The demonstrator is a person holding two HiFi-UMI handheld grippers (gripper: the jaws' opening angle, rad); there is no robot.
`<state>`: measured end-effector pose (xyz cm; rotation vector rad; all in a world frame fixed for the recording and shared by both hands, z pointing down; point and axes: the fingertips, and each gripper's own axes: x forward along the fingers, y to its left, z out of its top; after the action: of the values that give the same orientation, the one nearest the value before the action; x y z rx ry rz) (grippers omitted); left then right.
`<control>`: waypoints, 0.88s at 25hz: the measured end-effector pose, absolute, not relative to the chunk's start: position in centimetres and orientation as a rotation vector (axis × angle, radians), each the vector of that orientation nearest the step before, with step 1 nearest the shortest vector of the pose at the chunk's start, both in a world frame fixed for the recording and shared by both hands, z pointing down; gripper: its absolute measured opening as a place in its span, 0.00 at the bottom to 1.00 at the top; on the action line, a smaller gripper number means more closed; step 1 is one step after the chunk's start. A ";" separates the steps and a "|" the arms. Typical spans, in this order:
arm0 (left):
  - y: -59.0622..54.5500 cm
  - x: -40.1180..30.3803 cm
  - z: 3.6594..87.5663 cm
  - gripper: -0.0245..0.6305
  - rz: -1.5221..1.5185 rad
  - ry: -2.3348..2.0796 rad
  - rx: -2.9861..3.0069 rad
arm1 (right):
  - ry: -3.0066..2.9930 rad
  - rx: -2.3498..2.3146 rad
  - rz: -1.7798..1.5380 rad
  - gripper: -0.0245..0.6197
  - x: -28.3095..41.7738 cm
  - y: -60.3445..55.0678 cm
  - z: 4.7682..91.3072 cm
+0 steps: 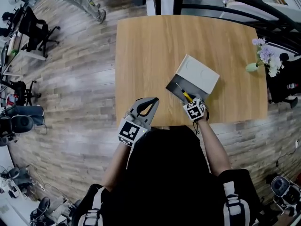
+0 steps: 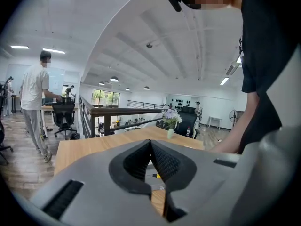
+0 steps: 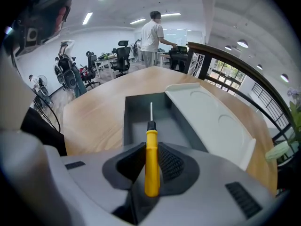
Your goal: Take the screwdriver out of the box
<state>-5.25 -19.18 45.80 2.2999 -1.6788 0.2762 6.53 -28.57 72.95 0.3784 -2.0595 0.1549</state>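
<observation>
Yellow handle of the screwdriver (image 3: 151,164) is clamped between the pads of your right gripper (image 3: 151,147). Its black collar and steel shaft point to 12 o'clock over the grey floor of the box (image 3: 136,114). Can't tell whether the tip touches that floor.

Head view gives only a sliver of the screwdriver (image 1: 186,96) at the box's (image 1: 178,84) 6 o'clock edge; the right gripper (image 1: 190,101) covers the rest. Your torso (image 1: 164,173) cuts off the table's (image 1: 150,51) near edge.

In the left gripper view the jaws block most of the box. Only a yellow speck shows through the gap below the tips.

Left gripper (image 1: 151,102): jaws closed, pads touching, nothing between them. It hangs over the near table edge at 8 o'clock from the box, well apart from it, pitched up so its camera sees mostly ceiling. Your right forearm (image 1: 211,142) runs in from 5 o'clock.

Lid (image 1: 198,74) is open, pale, lying back toward 1 o'clock.

Table is light wood, with a vase (image 1: 252,67) of flowers at its 3 o'clock edge. The floor (image 1: 75,93) is grey-brown planks and there are office chairs (image 1: 35,29) at 10 o'clock. A dark railing (image 2: 122,111) runs past the far edge. A person (image 3: 153,34) stands at a desk beyond.
</observation>
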 end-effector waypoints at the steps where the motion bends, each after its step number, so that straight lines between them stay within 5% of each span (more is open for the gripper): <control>1: -19.1 -5.3 45.7 0.07 0.276 -1.674 2.307 | -2.060 0.393 0.148 0.18 6.7 -28.6 72.7; 22: -14.1 -7.7 45.9 0.07 0.260 -1.527 2.428 | -2.108 0.752 0.092 0.18 7.0 -26.9 66.2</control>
<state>-7.68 -14.09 45.89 2.4282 -1.5274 0.2601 7.04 -26.87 66.22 0.7521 -2.1085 0.0920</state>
